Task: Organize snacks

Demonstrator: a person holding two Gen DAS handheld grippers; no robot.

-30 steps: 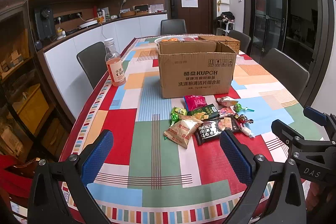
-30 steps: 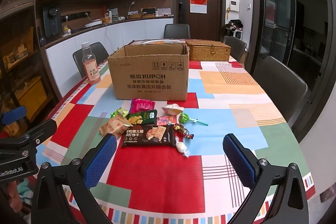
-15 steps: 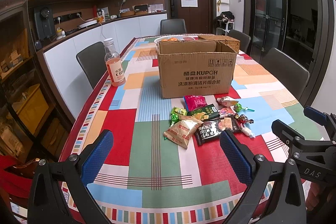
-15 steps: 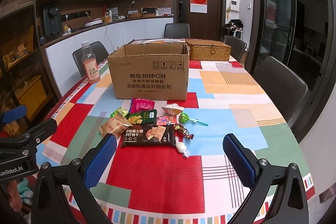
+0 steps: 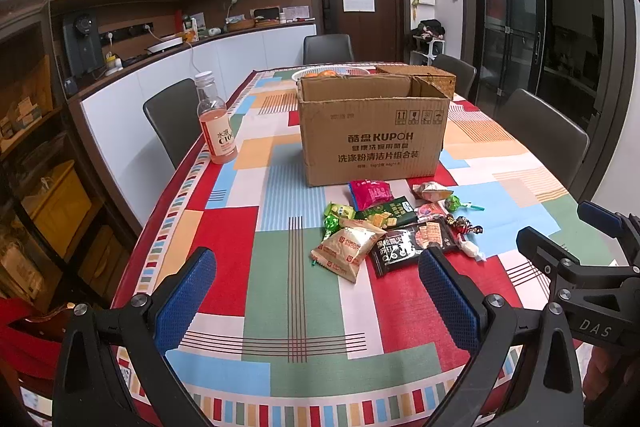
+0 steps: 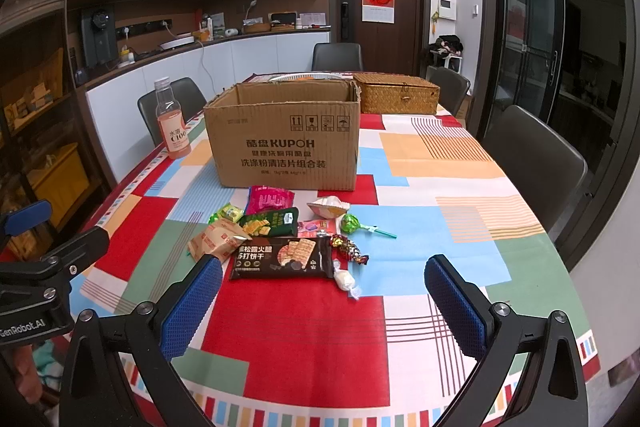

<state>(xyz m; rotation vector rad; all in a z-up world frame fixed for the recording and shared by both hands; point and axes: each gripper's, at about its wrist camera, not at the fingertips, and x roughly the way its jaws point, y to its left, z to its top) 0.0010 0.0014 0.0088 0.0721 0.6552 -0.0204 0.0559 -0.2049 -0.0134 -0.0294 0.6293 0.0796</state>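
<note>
A pile of snacks lies on the patchwork tablecloth in front of an open cardboard box (image 5: 374, 131) (image 6: 284, 143). It includes a black cracker pack (image 6: 282, 258) (image 5: 412, 247), a tan biscuit bag (image 5: 346, 249) (image 6: 216, 243), a pink packet (image 6: 269, 198), a green packet (image 6: 272, 221), a green lollipop (image 6: 352, 223) and several wrapped candies. My left gripper (image 5: 316, 295) hovers open near the table's front edge, short of the pile. My right gripper (image 6: 320, 301) is open too, just before the cracker pack, holding nothing.
A pink drink bottle (image 5: 216, 125) (image 6: 172, 125) stands left of the box. A woven basket (image 6: 396, 95) and a fruit bowl (image 5: 332, 71) sit behind it. Dark chairs (image 6: 532, 155) ring the table (image 6: 460, 163). Cabinets and shelves line the left wall.
</note>
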